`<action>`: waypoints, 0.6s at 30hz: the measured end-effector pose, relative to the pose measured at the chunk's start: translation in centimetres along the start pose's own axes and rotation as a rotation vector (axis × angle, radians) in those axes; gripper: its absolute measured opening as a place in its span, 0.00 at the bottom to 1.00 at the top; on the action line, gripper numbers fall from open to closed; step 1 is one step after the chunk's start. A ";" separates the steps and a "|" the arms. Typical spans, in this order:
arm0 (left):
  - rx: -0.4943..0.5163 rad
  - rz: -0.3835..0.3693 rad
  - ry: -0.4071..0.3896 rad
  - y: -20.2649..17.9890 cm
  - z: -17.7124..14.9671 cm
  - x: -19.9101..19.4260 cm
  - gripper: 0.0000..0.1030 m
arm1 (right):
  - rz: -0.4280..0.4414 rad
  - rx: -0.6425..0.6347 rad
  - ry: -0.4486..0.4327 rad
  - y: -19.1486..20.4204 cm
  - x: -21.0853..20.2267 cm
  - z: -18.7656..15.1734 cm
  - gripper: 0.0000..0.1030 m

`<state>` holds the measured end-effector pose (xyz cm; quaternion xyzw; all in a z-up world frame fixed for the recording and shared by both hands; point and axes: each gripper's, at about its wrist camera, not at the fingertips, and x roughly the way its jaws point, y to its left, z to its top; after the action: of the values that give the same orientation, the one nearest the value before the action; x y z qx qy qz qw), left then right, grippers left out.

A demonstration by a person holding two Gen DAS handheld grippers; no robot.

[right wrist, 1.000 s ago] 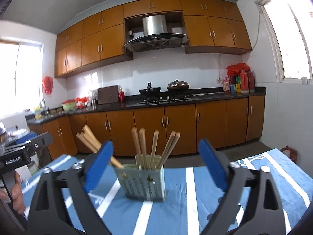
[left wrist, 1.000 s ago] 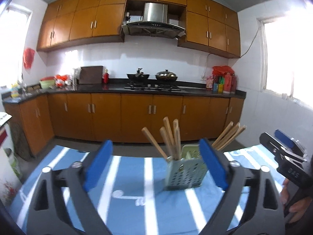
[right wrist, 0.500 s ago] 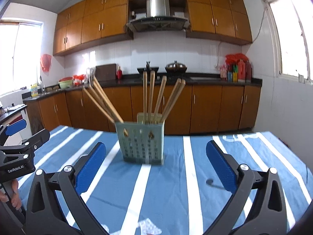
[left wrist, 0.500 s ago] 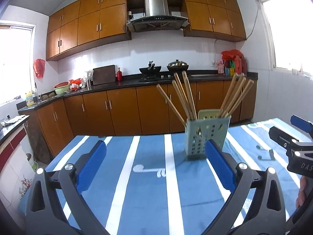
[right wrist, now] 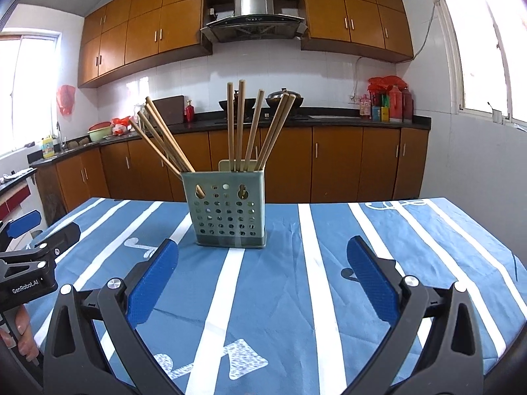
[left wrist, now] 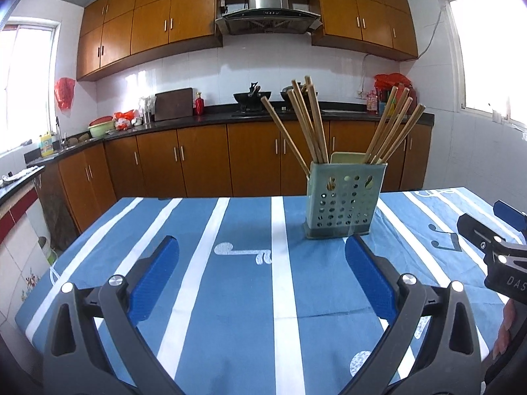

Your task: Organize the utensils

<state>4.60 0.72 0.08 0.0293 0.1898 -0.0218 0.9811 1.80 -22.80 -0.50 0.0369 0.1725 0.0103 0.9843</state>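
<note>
A pale green perforated utensil holder [left wrist: 344, 199] stands upright on the blue striped tablecloth [left wrist: 230, 296]. It also shows in the right wrist view [right wrist: 228, 209]. Several wooden chopsticks [left wrist: 309, 121] stand in it, fanned in two bunches [right wrist: 238, 125]. My left gripper [left wrist: 260, 279] is open and empty, well short of the holder and to its left. My right gripper [right wrist: 260, 279] is open and empty, in front of the holder. Each gripper shows at the edge of the other's view: the right gripper [left wrist: 500, 250] and the left gripper [right wrist: 29, 260].
The table [right wrist: 411, 247] has its far edge just behind the holder. Beyond it are brown kitchen cabinets [left wrist: 204, 158], a dark counter with pots [right wrist: 283, 98] and bottles [right wrist: 392, 103], and windows at both sides.
Both grippers have pulled back from the holder and risen, so the holder looks farther away and more tablecloth shows. Both stay open and empty.
</note>
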 end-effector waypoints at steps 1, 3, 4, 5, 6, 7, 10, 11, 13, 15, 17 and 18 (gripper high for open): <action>-0.001 0.001 0.003 0.0 -0.1 0.1 0.96 | 0.000 -0.001 0.004 0.0 0.0 -0.2 0.98; -0.003 0.005 0.011 0.0 -0.3 0.3 0.96 | -0.001 -0.001 0.011 0.0 0.2 -0.4 0.98; -0.003 0.005 0.013 0.0 -0.3 0.3 0.96 | -0.001 -0.001 0.013 0.0 0.2 -0.4 0.98; -0.003 0.005 0.015 0.0 -0.4 0.3 0.96 | -0.001 -0.001 0.015 0.0 0.2 -0.5 0.98; -0.004 0.005 0.016 -0.1 -0.3 0.3 0.96 | -0.001 -0.001 0.018 0.0 0.3 -0.6 0.98; -0.004 0.005 0.017 -0.1 -0.4 0.3 0.96 | -0.001 -0.001 0.019 0.0 0.3 -0.7 0.98; -0.005 0.003 0.020 -0.1 -0.5 0.4 0.96 | -0.002 0.000 0.020 0.0 0.2 -0.7 0.98; -0.006 0.002 0.021 -0.1 -0.5 0.4 0.96 | -0.002 0.000 0.020 0.0 0.2 -0.7 0.98; -0.006 -0.001 0.022 -0.2 -0.4 0.4 0.96 | -0.003 0.000 0.019 -0.1 0.2 -0.7 0.98; -0.007 -0.005 0.022 -0.3 -0.4 0.4 0.96 | -0.003 0.001 0.019 -0.1 0.2 -0.6 0.98; -0.009 -0.005 0.022 -0.3 -0.4 0.5 0.96 | -0.004 0.002 0.018 -0.1 0.3 -0.7 0.98; -0.009 -0.006 0.023 -0.4 -0.3 0.5 0.96 | -0.003 0.003 0.018 -0.1 0.3 -0.7 0.98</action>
<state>4.90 0.36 -0.43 0.0247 0.2014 -0.0238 0.9789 1.81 -22.88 -1.29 0.0382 0.1812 0.0089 0.9827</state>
